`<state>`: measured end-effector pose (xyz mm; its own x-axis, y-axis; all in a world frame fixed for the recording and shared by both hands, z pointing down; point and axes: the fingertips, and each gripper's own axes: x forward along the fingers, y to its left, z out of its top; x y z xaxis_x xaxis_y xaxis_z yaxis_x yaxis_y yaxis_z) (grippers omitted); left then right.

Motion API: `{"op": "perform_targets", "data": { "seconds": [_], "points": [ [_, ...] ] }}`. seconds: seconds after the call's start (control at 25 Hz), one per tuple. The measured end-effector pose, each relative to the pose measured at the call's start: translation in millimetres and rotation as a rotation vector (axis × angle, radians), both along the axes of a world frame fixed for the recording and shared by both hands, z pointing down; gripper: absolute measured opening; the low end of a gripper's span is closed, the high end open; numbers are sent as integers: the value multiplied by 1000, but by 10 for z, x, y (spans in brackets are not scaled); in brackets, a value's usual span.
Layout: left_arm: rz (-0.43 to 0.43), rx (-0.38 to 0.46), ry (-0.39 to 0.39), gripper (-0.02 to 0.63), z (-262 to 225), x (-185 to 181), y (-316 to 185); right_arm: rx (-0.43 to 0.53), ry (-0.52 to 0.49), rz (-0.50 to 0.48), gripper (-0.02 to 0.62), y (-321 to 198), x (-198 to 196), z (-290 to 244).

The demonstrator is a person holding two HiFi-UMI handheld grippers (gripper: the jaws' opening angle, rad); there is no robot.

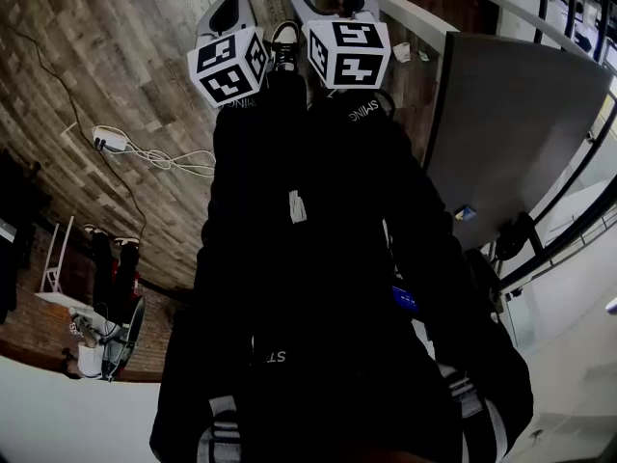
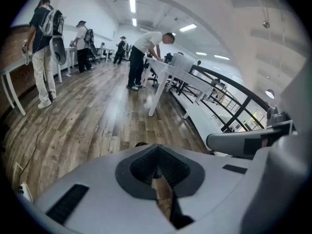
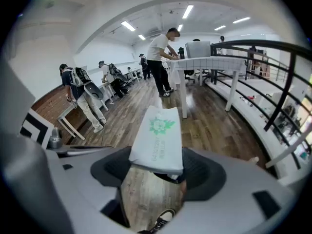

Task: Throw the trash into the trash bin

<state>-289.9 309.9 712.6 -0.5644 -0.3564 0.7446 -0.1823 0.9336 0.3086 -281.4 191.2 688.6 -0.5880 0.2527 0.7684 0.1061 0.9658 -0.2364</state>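
Trash for this task is a white packet (image 3: 158,140) with a green flower print, clamped in the right gripper (image 3: 161,172). Its jaws are closed on the packet's near end. The packet's long axis runs straight out along the jaws, so most of it sticks forward past the tips. The left gripper (image 2: 158,172) has its jaws pressed together with nothing between them. In the head view both grippers sit side by side, angled down and ahead over a wooden floor (image 1: 145,66), just above the person's shoe (image 1: 282,46). A grey table (image 1: 511,133) stands to the right. No trash bin can be made out in any view, so which way it lies from the packet cannot be told. Since only the right hand carries anything, the drop will likely fall to that hand once a bin comes into sight.
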Motion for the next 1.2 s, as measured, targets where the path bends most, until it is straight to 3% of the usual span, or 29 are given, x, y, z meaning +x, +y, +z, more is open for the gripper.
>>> {"op": "perform_targets", "data": {
  "seconds": [0.32, 0.64, 0.92, 1.2],
  "points": [
    [-50, 32, 67, 0, 1101, -31, 134, -6, 71, -17, 337, 230, -109, 1184],
    [-23, 43, 133, 0, 2012, -131, 104, 1, 158, -42, 337, 261, -187, 2277],
    [-21, 50, 159, 0, 2436, -270, 72, 20, 194, -72, 337, 283, -428, 2780],
    [-38, 63, 171, 0, 2595, -317, 32, -31, 250, -37, 337, 257, -497, 3055]
  ]
}}
